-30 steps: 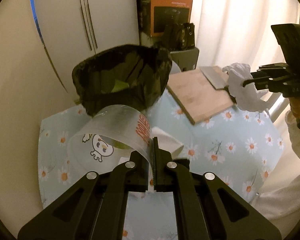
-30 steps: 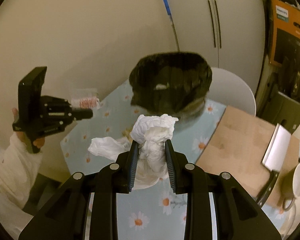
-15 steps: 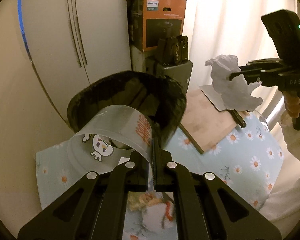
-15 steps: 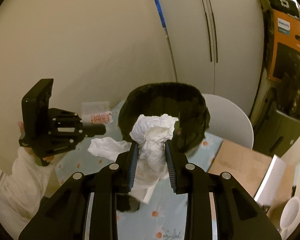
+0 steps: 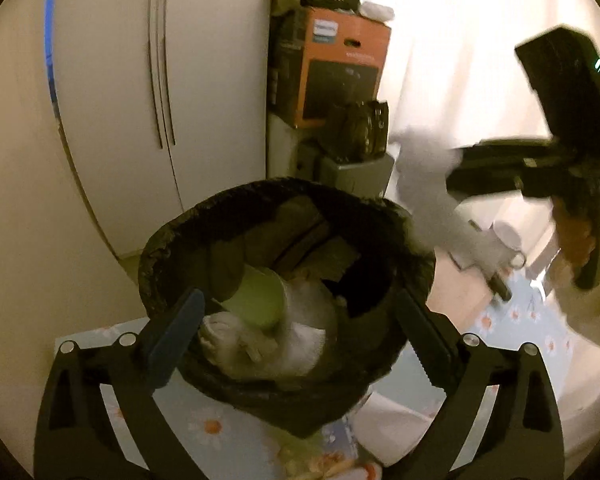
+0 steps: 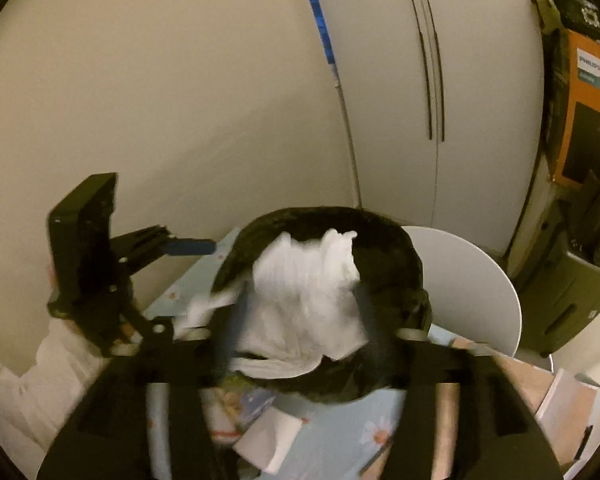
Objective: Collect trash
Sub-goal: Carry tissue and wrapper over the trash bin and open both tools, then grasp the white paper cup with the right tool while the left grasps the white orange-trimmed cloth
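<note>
Over the daisy-print tablecloth: left gripper, jaws just spread wide, nothing between them, above black-lined bin holding cup and wrappers; right gripper, jaws just parting, blurred, white tissue wad loose between them at the bin's mouth.

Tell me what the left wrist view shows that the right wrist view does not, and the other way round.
Only the left wrist view looks into the trash bin: a green cup and crumpled paper lie inside. The left gripper stands open with nothing between its fingers.

Only the right wrist view shows the white tissue close up, in front of the bin's black bag, and a white round chair back behind it. The right gripper is blurred; its jaws have just been opening.

Both show the bin, the flowered tablecloth, the orange box and the cupboard doors.
</note>
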Demonstrator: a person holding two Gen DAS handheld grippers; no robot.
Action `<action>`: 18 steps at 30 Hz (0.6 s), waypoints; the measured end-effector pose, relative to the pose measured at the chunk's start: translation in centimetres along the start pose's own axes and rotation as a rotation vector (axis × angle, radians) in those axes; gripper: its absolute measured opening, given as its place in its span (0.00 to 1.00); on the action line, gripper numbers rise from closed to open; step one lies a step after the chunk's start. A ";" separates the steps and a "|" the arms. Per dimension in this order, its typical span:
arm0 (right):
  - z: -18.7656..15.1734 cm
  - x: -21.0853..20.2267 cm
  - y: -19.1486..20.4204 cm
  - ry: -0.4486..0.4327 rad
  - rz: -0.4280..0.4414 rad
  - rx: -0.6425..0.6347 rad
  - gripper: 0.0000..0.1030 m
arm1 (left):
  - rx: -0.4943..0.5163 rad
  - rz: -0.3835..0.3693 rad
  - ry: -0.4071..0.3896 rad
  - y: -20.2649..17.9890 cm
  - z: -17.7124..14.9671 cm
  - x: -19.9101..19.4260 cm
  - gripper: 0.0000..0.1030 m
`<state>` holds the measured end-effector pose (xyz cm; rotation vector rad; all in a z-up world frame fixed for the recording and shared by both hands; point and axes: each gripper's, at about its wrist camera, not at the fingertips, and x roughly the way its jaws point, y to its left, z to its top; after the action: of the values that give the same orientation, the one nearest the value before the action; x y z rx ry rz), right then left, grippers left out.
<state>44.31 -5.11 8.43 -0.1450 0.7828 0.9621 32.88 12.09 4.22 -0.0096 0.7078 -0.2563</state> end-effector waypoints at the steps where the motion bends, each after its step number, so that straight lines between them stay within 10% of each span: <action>1: -0.1 0.5 -0.4 -0.009 -0.025 0.022 0.83 | -0.013 -0.005 0.003 0.2 -0.2 0.2 0.94; 18: -6.0 0.4 -0.5 0.106 -0.085 0.041 0.86 | -0.045 0.073 0.119 -1.1 -5.9 -1.0 0.94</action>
<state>41.59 -7.82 3.72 -0.1928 0.8865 0.8626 28.02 11.68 0.47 -0.0118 0.8306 -0.1714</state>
